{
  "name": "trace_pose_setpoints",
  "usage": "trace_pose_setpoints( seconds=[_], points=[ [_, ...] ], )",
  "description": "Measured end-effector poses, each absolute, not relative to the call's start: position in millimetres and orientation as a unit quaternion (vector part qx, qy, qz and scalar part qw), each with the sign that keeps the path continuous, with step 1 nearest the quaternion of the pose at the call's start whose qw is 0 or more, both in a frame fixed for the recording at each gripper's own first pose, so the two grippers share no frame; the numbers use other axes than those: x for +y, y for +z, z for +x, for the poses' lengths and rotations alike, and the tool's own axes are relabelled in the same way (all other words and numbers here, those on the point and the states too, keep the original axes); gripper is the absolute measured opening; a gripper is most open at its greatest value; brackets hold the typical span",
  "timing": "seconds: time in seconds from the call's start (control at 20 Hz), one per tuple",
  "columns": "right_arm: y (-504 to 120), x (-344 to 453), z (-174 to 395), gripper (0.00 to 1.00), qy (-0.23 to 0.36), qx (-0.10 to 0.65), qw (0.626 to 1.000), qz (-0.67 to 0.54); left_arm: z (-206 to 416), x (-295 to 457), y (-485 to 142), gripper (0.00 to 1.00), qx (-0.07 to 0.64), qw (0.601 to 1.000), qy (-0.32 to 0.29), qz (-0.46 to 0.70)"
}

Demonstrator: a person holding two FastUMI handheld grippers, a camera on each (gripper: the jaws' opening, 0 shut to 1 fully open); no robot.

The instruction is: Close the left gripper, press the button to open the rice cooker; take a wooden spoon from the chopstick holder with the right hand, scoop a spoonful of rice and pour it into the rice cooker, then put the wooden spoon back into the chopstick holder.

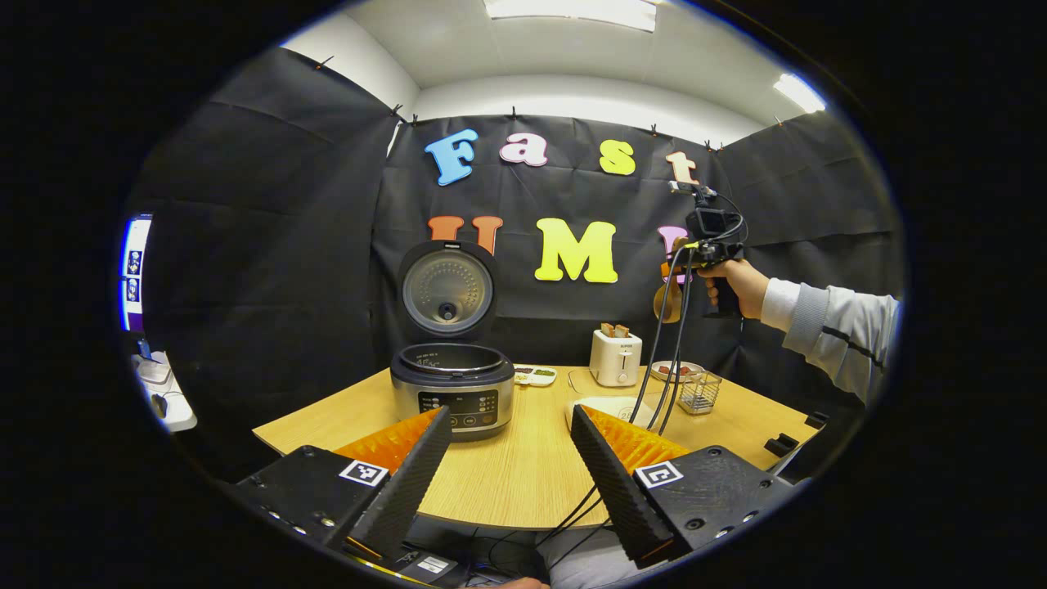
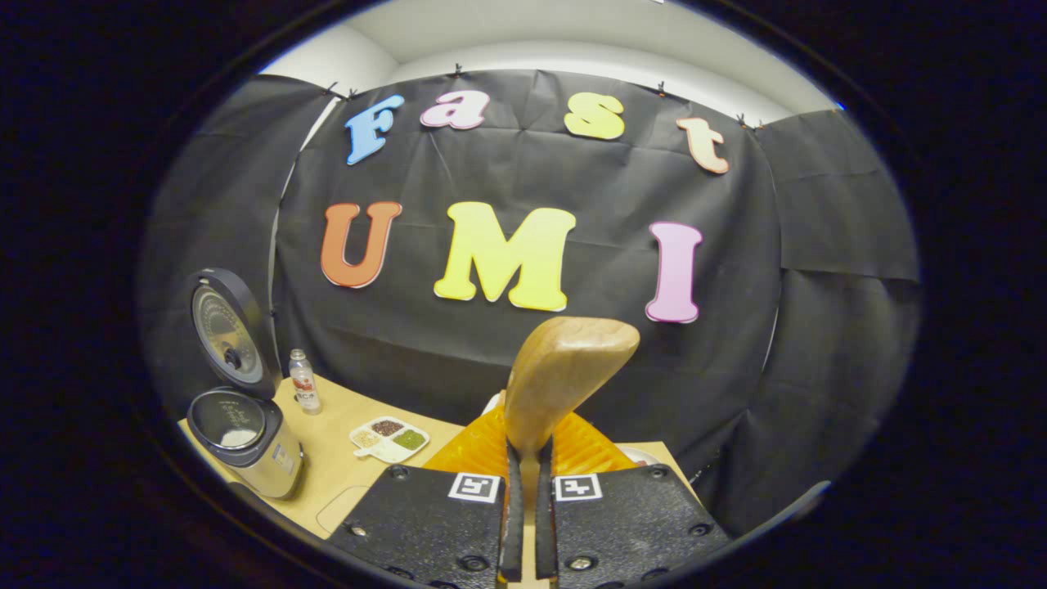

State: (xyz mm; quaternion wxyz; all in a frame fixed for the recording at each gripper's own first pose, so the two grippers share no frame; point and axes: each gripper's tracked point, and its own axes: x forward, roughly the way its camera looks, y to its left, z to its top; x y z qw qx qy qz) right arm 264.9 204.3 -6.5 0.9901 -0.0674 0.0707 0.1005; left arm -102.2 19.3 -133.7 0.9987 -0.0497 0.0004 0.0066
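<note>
With its lid [image 1: 447,288] standing upright, the rice cooker [image 1: 452,391] sits on the wooden table [image 1: 507,483], pot open; in the right gripper view some white rice shows at the bottom of the pot [image 2: 233,433]. All places below are told relative to the rice cooker.

Left gripper [image 1: 509,458]: low in front of the cooker, near the table's front edge, fingers spread wide, nothing between them.

Right gripper [image 2: 526,507]: fingers pressed together on the handle of the wooden spoon [image 2: 560,380], bowl of the spoon pointing up past the fingertips. In the left gripper view this gripper [image 1: 710,237] hangs high in the air, well to the right of the cooker and above its lid height, held by a hand [image 1: 736,282] in a light sleeve [image 1: 834,331]; the spoon bowl [image 1: 667,301] shows at its left side. Cannot tell whether any rice lies in the spoon.

Chopstick holder [image 1: 700,391]: a wire basket on the table, right of the cooker, below the raised gripper. White toaster [image 1: 615,357] stands between cooker and holder, farther back. A divided dish of grains [image 1: 536,375] lies just right of the cooker. A white container [image 1: 609,409] lies right of the cooker toward the front. A small bottle [image 2: 303,381] stands beside the cooker near the wall.
</note>
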Motion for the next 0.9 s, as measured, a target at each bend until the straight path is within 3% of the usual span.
trace_pose_setpoints(
  seconds=[0.3, 0.5, 0.9],
  points=[
    [-78, 131, 264, 0.11, 0.059, 0.124, 0.99, -0.028, -94, 8, -134, 0.94, 0.011, 0.999, 0.001, -0.047],
    [-124, 104, 259, 0.12, 0.067, 0.148, 0.987, 0.016, -88, 3, -137, 0.95, 0.023, 0.997, -0.001, -0.068],
    [-135, 88, 270, 0.15, 0.067, 0.143, 0.987, 0.034, -79, -10, -137, 0.95, 0.035, 0.998, -0.008, -0.057]
  ],
)
